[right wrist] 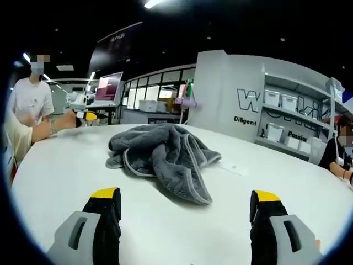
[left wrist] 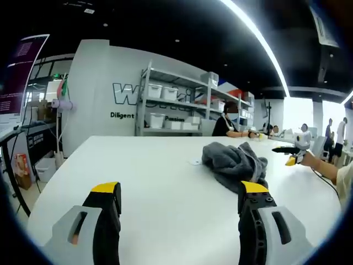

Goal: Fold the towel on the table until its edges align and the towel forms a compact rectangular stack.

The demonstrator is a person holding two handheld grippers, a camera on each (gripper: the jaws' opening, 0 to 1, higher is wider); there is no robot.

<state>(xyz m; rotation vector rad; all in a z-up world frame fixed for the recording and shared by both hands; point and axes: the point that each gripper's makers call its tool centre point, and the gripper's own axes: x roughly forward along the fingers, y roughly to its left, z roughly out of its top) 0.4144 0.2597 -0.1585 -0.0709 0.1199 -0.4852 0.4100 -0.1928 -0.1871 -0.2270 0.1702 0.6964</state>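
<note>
On the white table [right wrist: 276,182] lies one grey towel [right wrist: 162,152], crumpled into a loose heap, unfolded, with no edges aligned. Its paler hem curls in loops around the heap, and one long flap trails toward the right gripper [right wrist: 187,204], ending near the space between its jaws. That gripper's two jaws, black with yellow tips, stand wide apart and hold nothing; both are clear of the cloth, above bare tabletop.

From the left gripper view, the same towel [left wrist: 234,165] sits right of centre on the table [left wrist: 138,182], a rumpled mound with deep folds. The left gripper [left wrist: 182,196] also has its two yellow-tipped jaws spread wide, empty. The nearer edge of the towel lies just beyond its right jaw tip; whether they touch cannot be told.

One small pale tag or slip [right wrist: 234,167] lies on the table just beside the towel, apart from it.

At the right edge of the left gripper view, the other gripper comes in, held by a hand [left wrist: 309,159], its yellow-tipped jaws pointing toward the towel and well short of it.

Behind the table stands one metal shelf [left wrist: 176,102] with white bins against a grey wall with lettering. One person [left wrist: 227,124] sits at the far side, and one person in white [right wrist: 30,96] stands at the left of the right gripper view.
</note>
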